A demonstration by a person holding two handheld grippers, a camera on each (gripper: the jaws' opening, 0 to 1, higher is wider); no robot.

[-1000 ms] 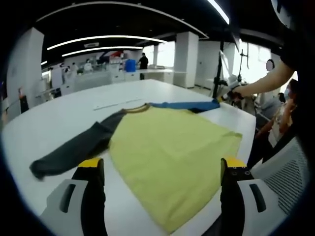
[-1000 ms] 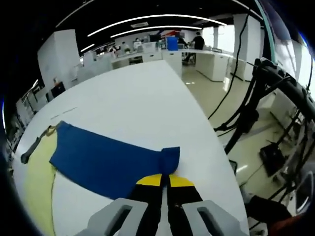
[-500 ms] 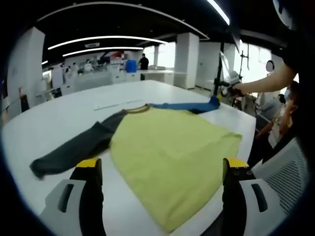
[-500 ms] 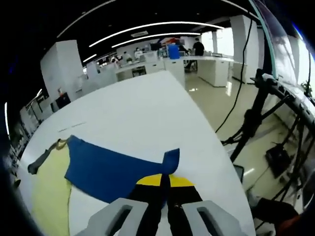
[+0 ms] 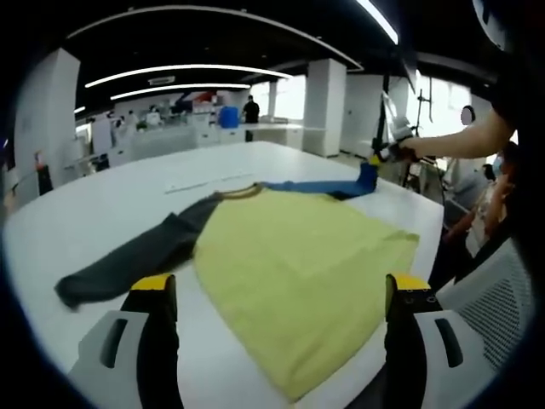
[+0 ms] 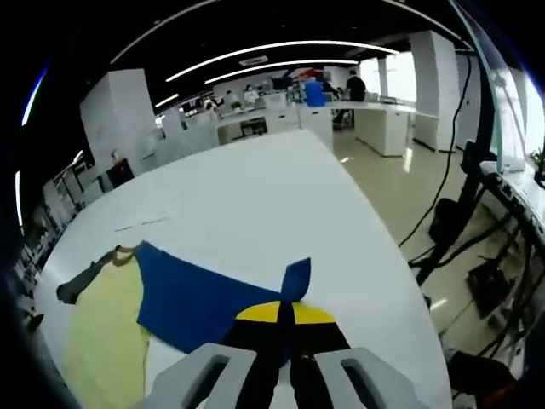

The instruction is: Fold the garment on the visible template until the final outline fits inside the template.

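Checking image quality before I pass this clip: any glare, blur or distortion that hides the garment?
Left gripper view: strong fisheye bending, bright windows at right, but the yellow shirt body is sharp. Right gripper view: the blue sleeve reads clearly in the shut right tongs; the ceiling lights bow into arcs.

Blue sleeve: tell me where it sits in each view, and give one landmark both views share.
Left gripper view: the blue sleeve runs along the shirt's far edge, upper right of centre, its end lifted by the right gripper.
Right gripper view: it spreads across the lower middle, its cuff pinched between the shut jaws.
Shared landmark: the blue barrel on the far counter.
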